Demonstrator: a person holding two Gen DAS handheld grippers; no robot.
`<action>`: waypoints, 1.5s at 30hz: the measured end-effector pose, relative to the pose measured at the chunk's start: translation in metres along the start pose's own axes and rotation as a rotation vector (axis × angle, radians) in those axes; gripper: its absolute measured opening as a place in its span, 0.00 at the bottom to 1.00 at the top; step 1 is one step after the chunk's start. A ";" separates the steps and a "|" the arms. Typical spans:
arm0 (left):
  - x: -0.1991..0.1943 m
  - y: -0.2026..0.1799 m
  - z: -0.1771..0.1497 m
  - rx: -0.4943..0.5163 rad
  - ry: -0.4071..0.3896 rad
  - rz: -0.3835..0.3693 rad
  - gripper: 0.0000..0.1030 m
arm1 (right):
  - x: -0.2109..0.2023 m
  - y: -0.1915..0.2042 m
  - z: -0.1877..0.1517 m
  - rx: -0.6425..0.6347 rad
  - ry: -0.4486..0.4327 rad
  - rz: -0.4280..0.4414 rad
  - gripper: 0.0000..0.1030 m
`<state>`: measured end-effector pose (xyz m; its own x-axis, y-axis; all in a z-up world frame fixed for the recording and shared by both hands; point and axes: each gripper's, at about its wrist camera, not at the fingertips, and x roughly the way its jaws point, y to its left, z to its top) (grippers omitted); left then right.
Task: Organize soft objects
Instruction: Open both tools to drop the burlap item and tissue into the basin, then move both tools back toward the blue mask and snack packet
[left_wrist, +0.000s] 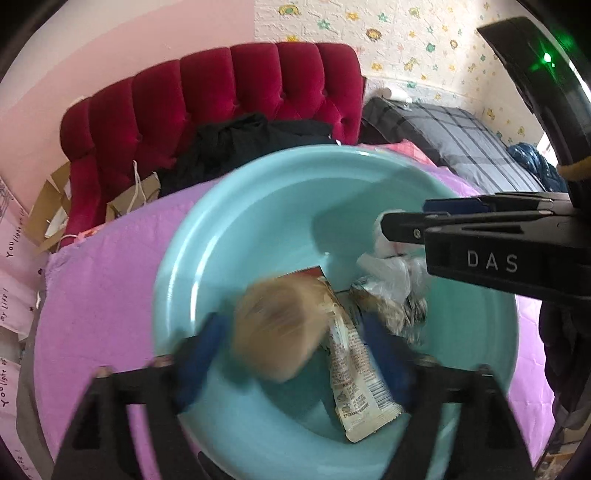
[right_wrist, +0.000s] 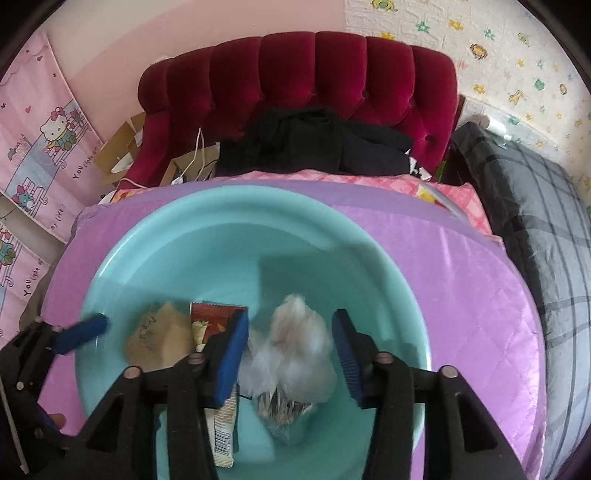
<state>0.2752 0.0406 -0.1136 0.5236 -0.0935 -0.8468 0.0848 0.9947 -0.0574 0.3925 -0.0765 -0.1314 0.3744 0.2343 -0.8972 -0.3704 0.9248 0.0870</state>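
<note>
A teal plastic basin (left_wrist: 258, 206) (right_wrist: 184, 236) sits on a purple quilt. Inside lie a tan soft bun-like object (left_wrist: 275, 328) (right_wrist: 159, 338), a printed snack wrapper (left_wrist: 354, 384) (right_wrist: 225, 417), and a white bagged fluffy item (right_wrist: 295, 350) (left_wrist: 391, 269) on a crumpled foil packet (right_wrist: 284, 413). My left gripper (left_wrist: 295, 354) is open over the basin, the blurred tan object between its blue pads, not pinched. My right gripper (right_wrist: 290, 354) is open, its pads either side of the white item. It shows from the side in the left wrist view (left_wrist: 406, 225).
The purple quilt (right_wrist: 443, 266) covers the bed. A red tufted headboard (right_wrist: 295, 74) with black clothes (right_wrist: 314, 144) stands behind. A grey plaid pillow (right_wrist: 535, 206) lies at the right. Cardboard and a paper bag (left_wrist: 129, 199) sit at the left.
</note>
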 end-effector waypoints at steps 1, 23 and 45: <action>-0.003 0.001 -0.001 -0.004 -0.012 0.013 0.87 | -0.002 0.000 0.000 -0.001 -0.006 -0.011 0.65; -0.070 0.000 -0.032 -0.026 -0.049 0.064 1.00 | -0.063 0.011 -0.039 -0.032 -0.035 -0.040 1.00; -0.147 -0.019 -0.099 -0.024 -0.077 0.072 1.00 | -0.143 0.019 -0.106 -0.058 -0.061 -0.040 1.00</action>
<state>0.1126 0.0394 -0.0400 0.5916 -0.0236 -0.8059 0.0246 0.9996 -0.0112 0.2416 -0.1245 -0.0472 0.4400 0.2174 -0.8713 -0.4020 0.9153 0.0254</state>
